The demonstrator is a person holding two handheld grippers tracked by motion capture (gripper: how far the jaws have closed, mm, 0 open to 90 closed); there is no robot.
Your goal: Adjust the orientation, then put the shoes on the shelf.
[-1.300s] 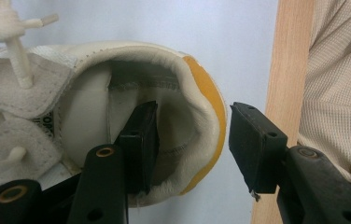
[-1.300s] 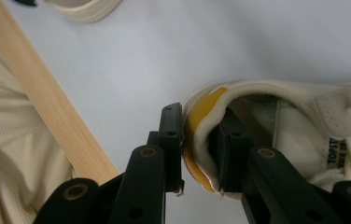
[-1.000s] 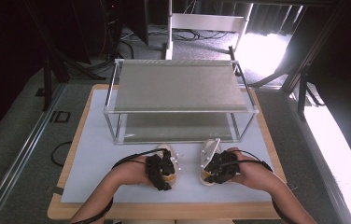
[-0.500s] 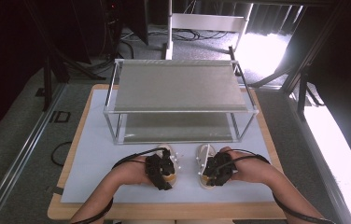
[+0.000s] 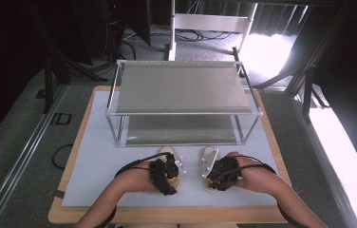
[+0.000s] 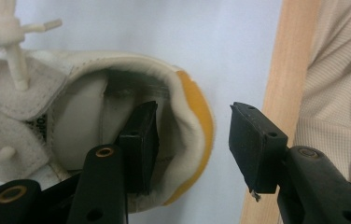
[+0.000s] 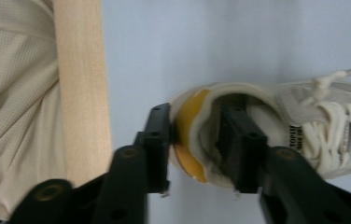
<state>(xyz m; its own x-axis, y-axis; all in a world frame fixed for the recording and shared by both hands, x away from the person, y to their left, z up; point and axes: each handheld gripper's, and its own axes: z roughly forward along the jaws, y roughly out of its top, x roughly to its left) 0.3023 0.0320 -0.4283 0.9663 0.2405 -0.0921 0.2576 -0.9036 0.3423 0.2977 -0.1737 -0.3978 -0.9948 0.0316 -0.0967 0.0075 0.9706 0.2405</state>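
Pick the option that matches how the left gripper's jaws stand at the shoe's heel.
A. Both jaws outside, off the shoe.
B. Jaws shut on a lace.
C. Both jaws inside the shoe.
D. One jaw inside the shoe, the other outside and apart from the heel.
D: in the left gripper view, the left gripper has one jaw down inside the white shoe, while the other stands off the yellow heel with white mat showing between.

Two cream shoes with yellow heels on the desk (image 5: pixel 96 142): left shoe (image 5: pixel 171 164) and right shoe (image 5: pixel 209 166), side by side, near the front edge. Two sets of tongs, left tongs (image 5: pixel 163 175) and right tongs (image 5: pixel 223 173), one at each shoe's heel. One metal rack (image 5: pixel 183 88) behind, with two shelves. One white mat (image 5: pixel 91 166) spread over one wooden top.
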